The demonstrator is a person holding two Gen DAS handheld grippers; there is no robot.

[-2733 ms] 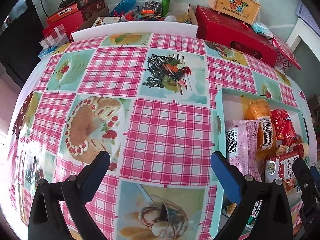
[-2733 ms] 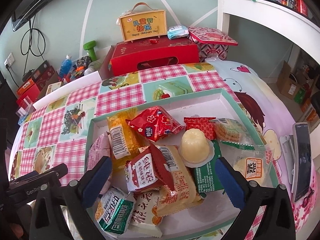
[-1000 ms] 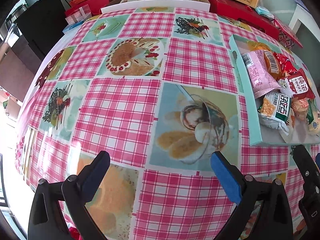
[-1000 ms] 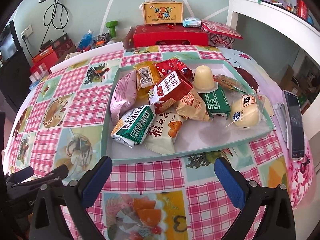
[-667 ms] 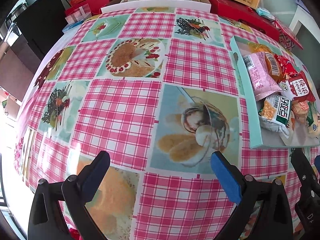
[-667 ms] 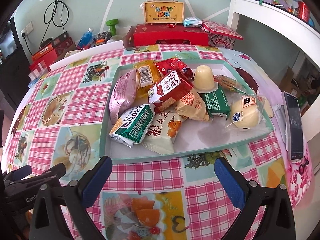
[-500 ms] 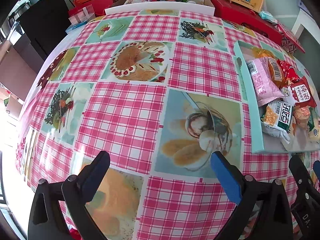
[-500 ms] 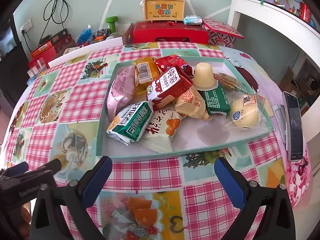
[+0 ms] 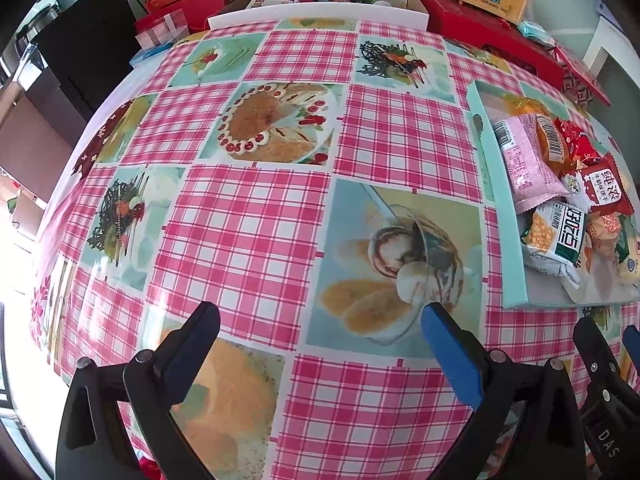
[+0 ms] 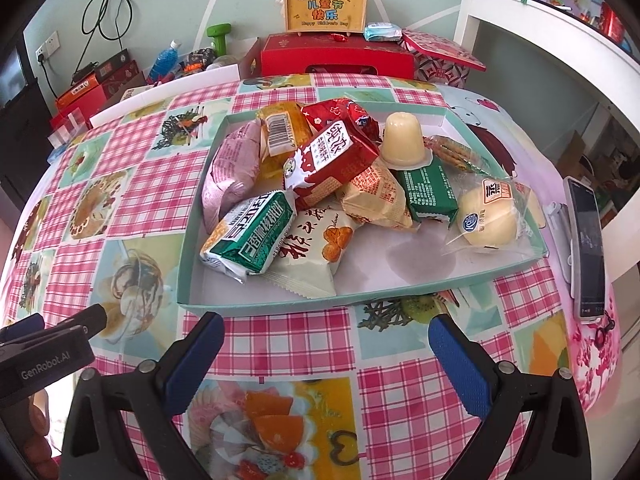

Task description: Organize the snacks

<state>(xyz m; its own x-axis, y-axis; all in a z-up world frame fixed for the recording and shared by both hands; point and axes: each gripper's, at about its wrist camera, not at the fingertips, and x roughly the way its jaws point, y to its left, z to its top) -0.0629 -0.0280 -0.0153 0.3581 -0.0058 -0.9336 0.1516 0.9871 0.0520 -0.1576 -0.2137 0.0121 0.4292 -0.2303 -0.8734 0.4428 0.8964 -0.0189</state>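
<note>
A teal-rimmed tray (image 10: 312, 305) sits on the checked tablecloth, filled with several wrapped snacks: a green and white pack (image 10: 250, 236), a red pack (image 10: 332, 160), a pink pack (image 10: 228, 172), a jelly cup (image 10: 404, 142) and a round bun in clear wrap (image 10: 486, 218). My right gripper (image 10: 326, 350) stands open just in front of the tray's near rim, holding nothing. My left gripper (image 9: 320, 338) is open over bare tablecloth, left of the tray (image 9: 508, 240). The left gripper's body (image 10: 44, 352) shows at the lower left in the right wrist view.
A phone (image 10: 586, 244) lies on the table's right edge. Red gift boxes (image 10: 336, 58) and a yellow carry box (image 10: 326, 8) stand behind the table. A green dumbbell (image 10: 218, 36), a blue bottle (image 10: 164, 62) and cartons crowd the back left. A white shelf (image 10: 560, 40) rises at the right.
Both grippers have drawn back toward the near table edge since the oldest frames, then crept slightly forward in the last half second. Both stayed open and the snacks have not moved.
</note>
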